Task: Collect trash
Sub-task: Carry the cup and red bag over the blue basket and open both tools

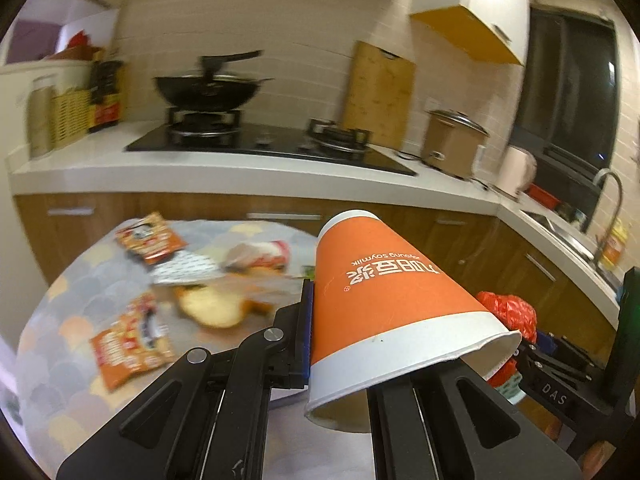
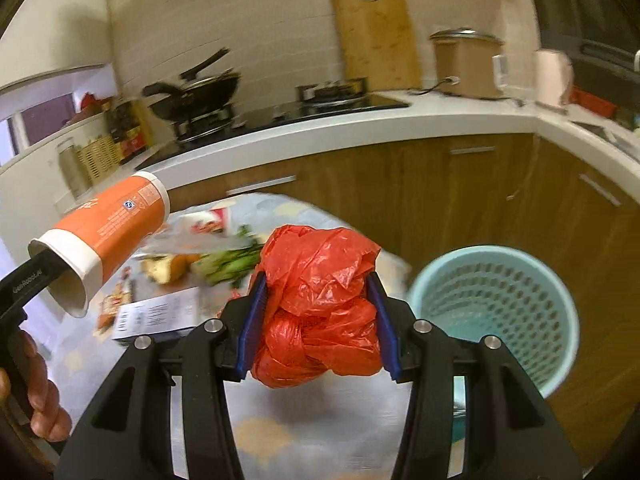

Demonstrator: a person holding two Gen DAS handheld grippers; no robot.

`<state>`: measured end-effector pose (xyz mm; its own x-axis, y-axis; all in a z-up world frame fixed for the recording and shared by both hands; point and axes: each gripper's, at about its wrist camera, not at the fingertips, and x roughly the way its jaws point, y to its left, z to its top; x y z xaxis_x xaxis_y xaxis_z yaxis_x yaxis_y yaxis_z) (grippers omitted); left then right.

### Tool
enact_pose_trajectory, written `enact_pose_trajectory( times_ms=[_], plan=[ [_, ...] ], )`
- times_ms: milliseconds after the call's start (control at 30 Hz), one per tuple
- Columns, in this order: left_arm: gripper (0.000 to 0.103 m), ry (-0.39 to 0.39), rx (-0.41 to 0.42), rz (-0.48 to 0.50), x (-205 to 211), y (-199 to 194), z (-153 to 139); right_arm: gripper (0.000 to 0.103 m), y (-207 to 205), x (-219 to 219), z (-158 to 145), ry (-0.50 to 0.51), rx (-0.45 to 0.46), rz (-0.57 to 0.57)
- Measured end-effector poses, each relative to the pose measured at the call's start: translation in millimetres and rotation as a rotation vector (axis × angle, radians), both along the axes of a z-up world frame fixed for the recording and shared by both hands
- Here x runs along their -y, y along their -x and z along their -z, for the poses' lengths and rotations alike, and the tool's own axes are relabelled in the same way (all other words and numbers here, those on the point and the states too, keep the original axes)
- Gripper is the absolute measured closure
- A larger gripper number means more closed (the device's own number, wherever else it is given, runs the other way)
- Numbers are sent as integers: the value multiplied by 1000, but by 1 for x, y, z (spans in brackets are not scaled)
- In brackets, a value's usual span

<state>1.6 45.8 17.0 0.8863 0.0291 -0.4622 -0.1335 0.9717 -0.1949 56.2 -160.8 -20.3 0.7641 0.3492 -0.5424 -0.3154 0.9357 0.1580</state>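
My left gripper [image 1: 384, 320] is shut on an orange and white paper cup [image 1: 384, 300], held tilted above the table; the cup also shows in the right wrist view [image 2: 108, 236]. My right gripper [image 2: 316, 320] is shut on a crumpled red plastic bag [image 2: 320, 300], also seen at the right of the left wrist view [image 1: 508, 312]. A light blue perforated bin [image 2: 496, 312] stands on the floor right of the table. On the table lie orange snack wrappers [image 1: 128, 344], bread pieces [image 1: 216, 308], green vegetable scraps [image 2: 228, 264] and a printed box [image 2: 160, 316].
The round table [image 1: 60, 360] has a scale-patterned cloth. Behind it runs a kitchen counter [image 1: 240, 172] with wooden cabinets, a stove with a black wok [image 1: 208, 88], a cutting board [image 2: 376, 40], a cooker [image 2: 466, 64] and a sink [image 1: 560, 228] at right.
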Motion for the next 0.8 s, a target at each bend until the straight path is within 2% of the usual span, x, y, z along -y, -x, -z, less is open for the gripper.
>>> enact_pose_trajectory(
  times_ms=[100, 433, 800],
  plan=[
    [100, -21, -1, 66, 30, -15, 0, 58, -6, 37, 1, -54, -27, 60],
    [100, -55, -34, 237, 119, -67, 17, 58, -27, 127, 26, -52, -63, 272],
    [100, -74, -153, 357, 170, -118, 65, 58, -57, 173, 81, -58, -184, 404]
  ],
)
